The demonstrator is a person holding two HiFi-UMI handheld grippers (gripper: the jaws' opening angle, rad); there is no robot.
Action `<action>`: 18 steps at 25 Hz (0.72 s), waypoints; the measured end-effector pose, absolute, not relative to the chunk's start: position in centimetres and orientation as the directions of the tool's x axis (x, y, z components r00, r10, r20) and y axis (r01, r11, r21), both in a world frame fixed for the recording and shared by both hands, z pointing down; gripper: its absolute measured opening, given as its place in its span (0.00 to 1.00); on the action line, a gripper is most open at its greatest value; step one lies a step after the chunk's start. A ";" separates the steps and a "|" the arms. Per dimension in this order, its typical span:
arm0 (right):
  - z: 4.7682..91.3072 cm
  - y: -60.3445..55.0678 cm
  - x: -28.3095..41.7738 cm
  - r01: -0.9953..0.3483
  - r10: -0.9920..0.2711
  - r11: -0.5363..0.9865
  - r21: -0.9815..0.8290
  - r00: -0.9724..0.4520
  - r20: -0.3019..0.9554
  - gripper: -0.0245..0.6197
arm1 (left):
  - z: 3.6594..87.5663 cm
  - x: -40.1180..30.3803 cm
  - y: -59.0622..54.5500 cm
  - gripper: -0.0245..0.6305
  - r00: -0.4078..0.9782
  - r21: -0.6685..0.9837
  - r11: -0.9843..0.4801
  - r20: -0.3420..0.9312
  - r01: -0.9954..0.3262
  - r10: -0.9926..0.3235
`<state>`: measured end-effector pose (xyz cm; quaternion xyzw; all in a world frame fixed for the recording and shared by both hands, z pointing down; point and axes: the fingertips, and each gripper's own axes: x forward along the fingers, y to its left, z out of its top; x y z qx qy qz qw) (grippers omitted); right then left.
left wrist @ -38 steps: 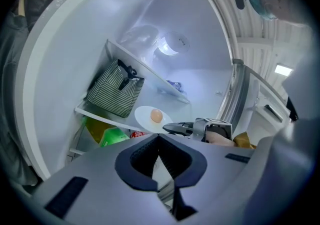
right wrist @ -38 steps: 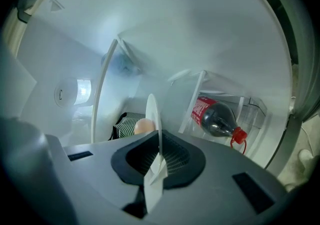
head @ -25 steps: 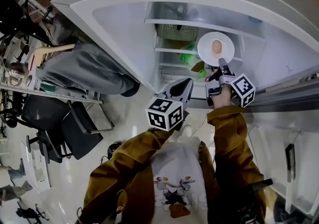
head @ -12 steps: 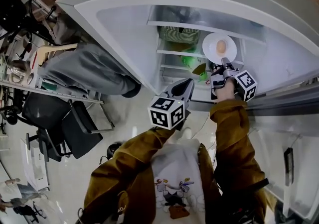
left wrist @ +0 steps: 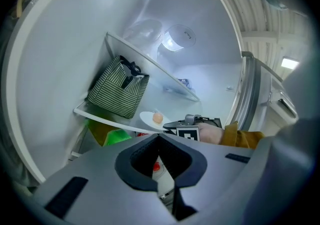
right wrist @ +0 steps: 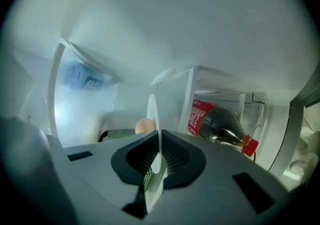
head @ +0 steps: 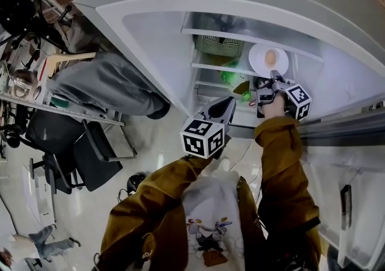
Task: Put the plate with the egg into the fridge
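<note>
Right gripper [right wrist: 159,161] is clamping the near rim of the plate [head: 268,59], with the egg [head: 271,57] sitting near the plate's middle. Left gripper [left wrist: 159,141] is hanging clenched on nothing, below and in front of the shelf [head: 212,67]. Plate is hovering at the shelf's right end. Judged: the placing step is in hand. The next move calls for lowering the plate level onto the shelf, then releasing. Whether the plate is touching the shelf cannot be told
</note>
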<state>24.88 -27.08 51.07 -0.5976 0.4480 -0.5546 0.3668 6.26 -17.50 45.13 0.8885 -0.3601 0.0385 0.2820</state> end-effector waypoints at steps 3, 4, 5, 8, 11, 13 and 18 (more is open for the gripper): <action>50.7 -27.3 24.9 -0.139 -0.939 -0.339 -0.931 -0.012 0.343 0.06 | 45.1 6.5 -17.6 0.05 0.740 0.473 -0.584 0.270 -0.659 -0.616; 50.7 -27.5 25.0 -0.144 -0.938 -0.342 -0.929 -0.010 0.346 0.06 | 45.1 6.5 -17.6 0.05 0.740 0.473 -0.585 0.270 -0.659 -0.616; 50.7 -27.6 25.1 -0.148 -0.937 -0.344 -0.927 -0.007 0.349 0.06 | 45.0 6.5 -17.7 0.05 0.740 0.472 -0.586 0.269 -0.659 -0.616; 50.7 -28.2 25.2 -0.158 -0.931 -0.361 -0.919 -0.004 0.366 0.06 | 44.8 6.4 -17.9 0.05 0.738 0.470 -0.585 0.266 -0.661 -0.620; 50.8 -28.8 25.3 -0.159 -0.925 -0.375 -0.913 -0.004 0.380 0.06 | 44.8 6.2 -18.1 0.05 0.735 0.470 -0.583 0.264 -0.663 -0.624; 50.9 -29.1 25.3 -0.157 -0.923 -0.380 -0.912 -0.003 0.385 0.06 | 44.9 6.1 -18.2 0.05 0.733 0.469 -0.580 0.268 -0.666 -0.625; 51.1 -29.7 25.6 -0.168 -0.923 -0.379 -0.910 0.000 0.384 0.06 | 45.2 6.0 -18.0 0.05 0.732 0.466 -0.580 0.275 -0.668 -0.623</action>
